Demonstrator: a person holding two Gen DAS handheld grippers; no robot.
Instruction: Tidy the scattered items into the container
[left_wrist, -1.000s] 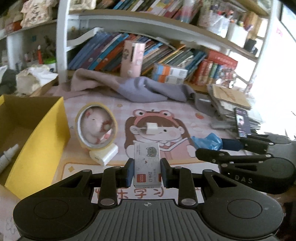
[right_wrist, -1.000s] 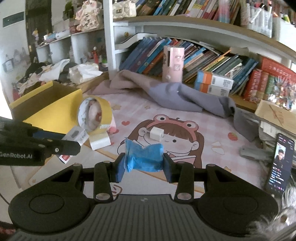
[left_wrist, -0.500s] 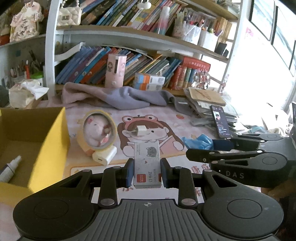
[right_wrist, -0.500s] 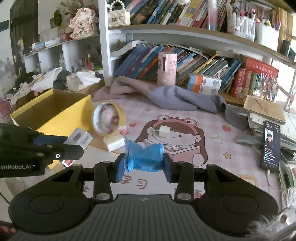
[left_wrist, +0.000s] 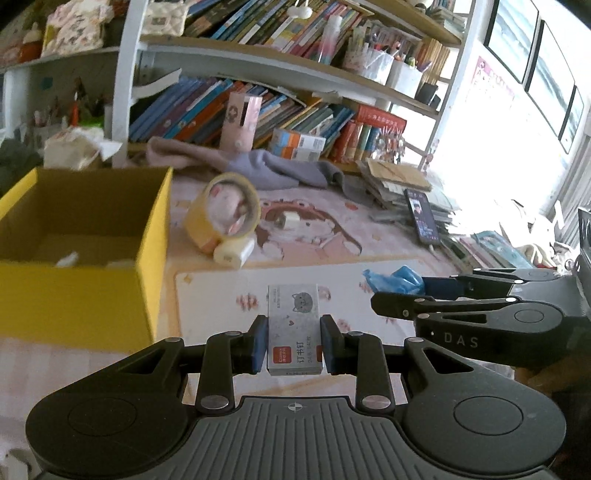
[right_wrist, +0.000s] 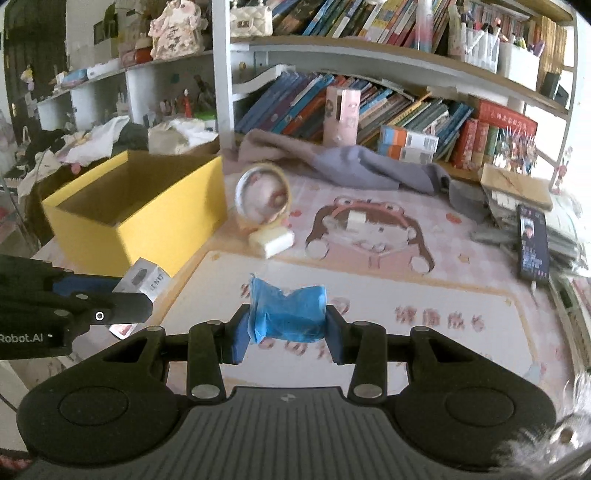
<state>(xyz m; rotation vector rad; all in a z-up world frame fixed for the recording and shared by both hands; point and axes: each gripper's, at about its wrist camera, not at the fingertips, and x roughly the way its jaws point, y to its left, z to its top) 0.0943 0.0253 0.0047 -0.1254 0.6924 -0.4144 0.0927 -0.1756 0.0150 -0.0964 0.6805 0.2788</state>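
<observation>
Yellow box's (left_wrist: 88, 295) contents: left wrist view only.

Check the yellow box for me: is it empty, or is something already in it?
Not empty. The left wrist view shows pale items lying on the floor of the open yellow box; blur hides what they are.

Contents of the yellow box (left_wrist: 85, 291) are blurred.

The desk is covered by a pink cartoon mat (right_wrist: 461, 295). On it sit a yellow box (right_wrist: 155, 225), a tape roll (right_wrist: 264, 197) leaning over a small white block (right_wrist: 271, 240), a white cube (right_wrist: 356, 220), a grey cloth (right_wrist: 354, 166) and a phone (right_wrist: 532, 243).
</observation>
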